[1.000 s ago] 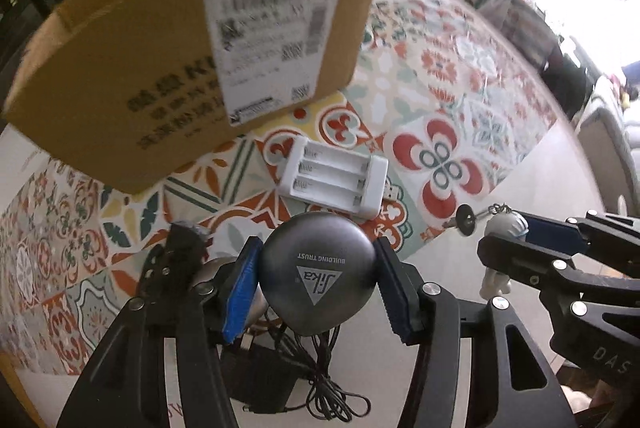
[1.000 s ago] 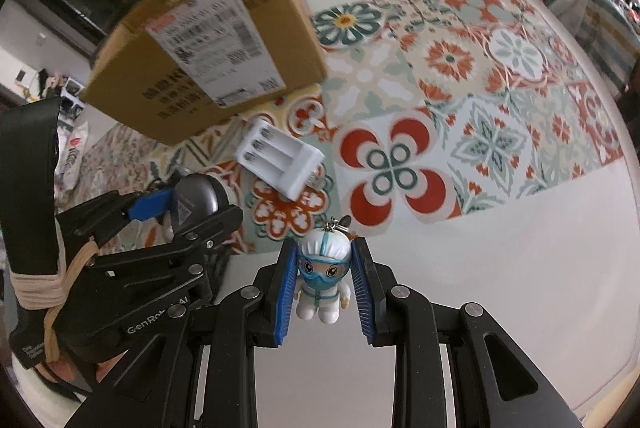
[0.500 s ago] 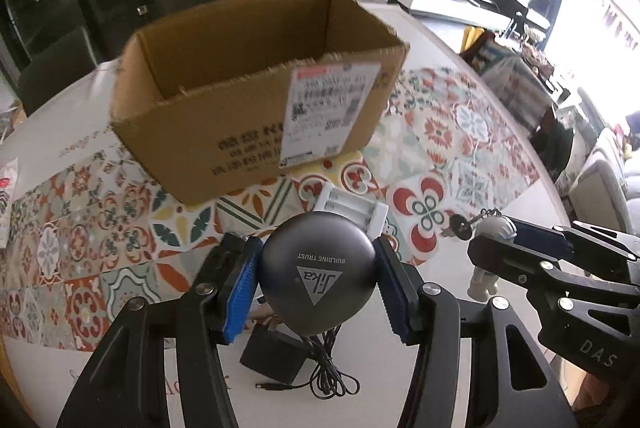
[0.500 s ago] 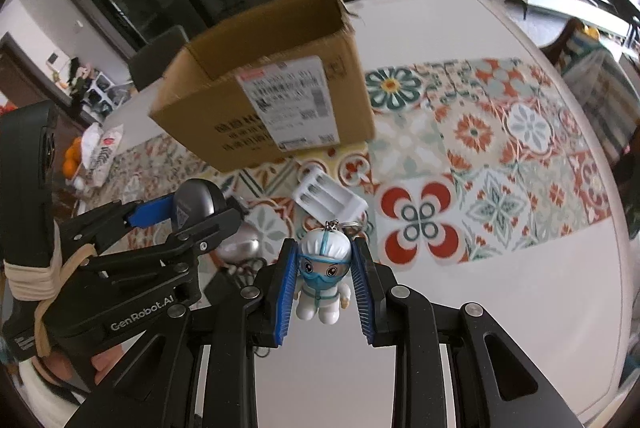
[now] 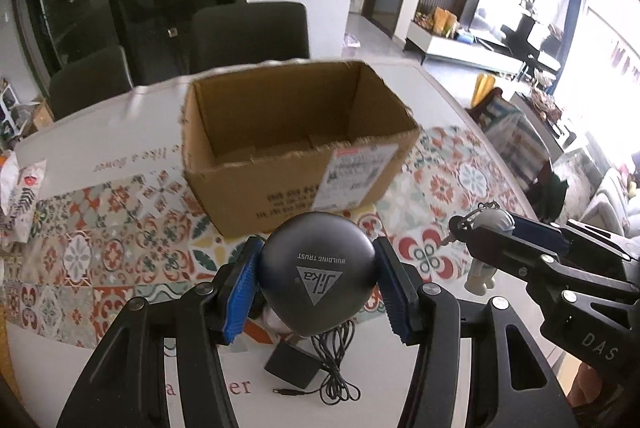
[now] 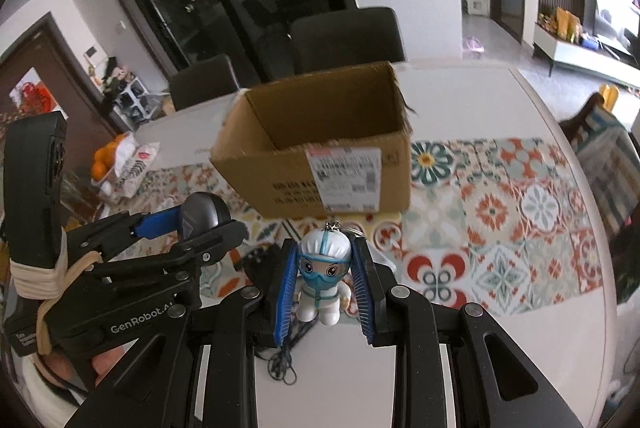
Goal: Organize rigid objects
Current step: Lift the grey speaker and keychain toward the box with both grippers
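White worktop [image 5: 400, 380] is left bare near its rounded edge; beyond the patterned runner [image 5: 120, 248], an open cardboard box [image 5: 296, 163] is set. A smooth grey rounded Sika case [image 5: 316, 276] is clamped by the left gripper [image 5: 316, 288]; a plastic masked figurine keychain [image 6: 325, 278] is pinched by the right gripper [image 6: 325, 294], fingers narrow.

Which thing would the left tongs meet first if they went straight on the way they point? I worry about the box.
Probably the near wall of the open brown cardboard box, just beyond the dark grey Sika-branded rounded object they hold; depth is unclear.
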